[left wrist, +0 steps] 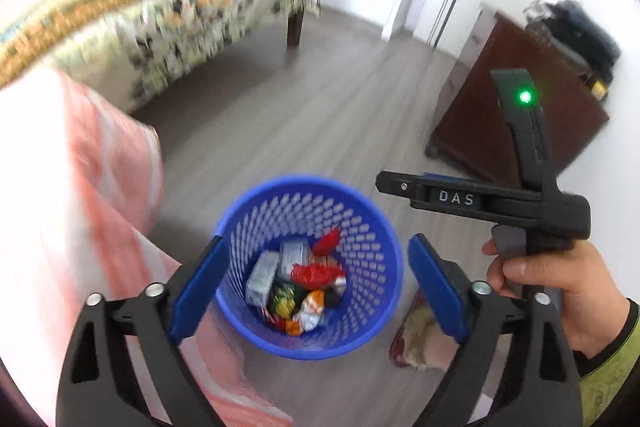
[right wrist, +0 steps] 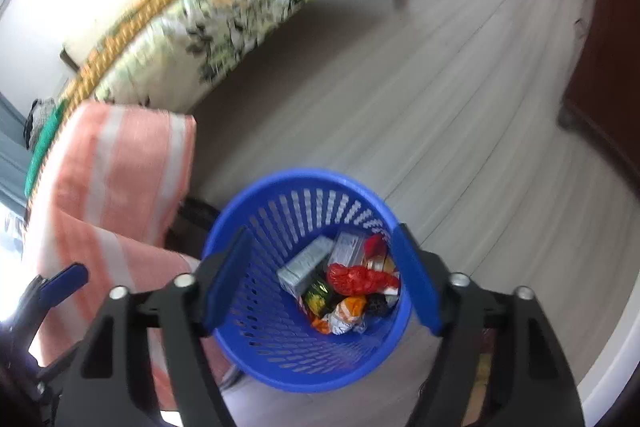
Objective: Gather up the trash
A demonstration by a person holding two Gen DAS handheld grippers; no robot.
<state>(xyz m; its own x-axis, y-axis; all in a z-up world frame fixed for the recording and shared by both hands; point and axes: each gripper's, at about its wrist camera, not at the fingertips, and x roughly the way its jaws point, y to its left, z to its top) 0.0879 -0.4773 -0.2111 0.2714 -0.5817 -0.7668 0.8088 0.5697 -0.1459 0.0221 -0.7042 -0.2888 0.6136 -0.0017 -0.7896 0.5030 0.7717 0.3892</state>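
Left tool (left wrist: 316, 291): blue pads spread wide, nothing between them; it hangs directly over the basket.
Right tool (right wrist: 322, 279): blue pads likewise apart and empty, framing the basket mouth from above.
Right hand (left wrist: 560, 291): at 3 o'clock in the left wrist view, gripping the black handle of its tool.
Round blue plastic mesh basket (left wrist: 360, 219): upright on the floor, central in both views.
Trash (right wrist: 344, 281): at the basket bottom, two grey cartons (right wrist: 306, 265), a red crinkled wrapper (right wrist: 360, 277), and green and orange wrappers.
Pink-and-white striped cloth (right wrist: 120, 179): at 9 o'clock, just beside the basket.
Grey wood-plank floor (right wrist: 440, 107): beyond the basket.
Floral draped bed (left wrist: 192, 15): at 11 o'clock, far.
Dark brown wooden cabinet (left wrist: 508, 99): at 2 o'clock in the left wrist view.
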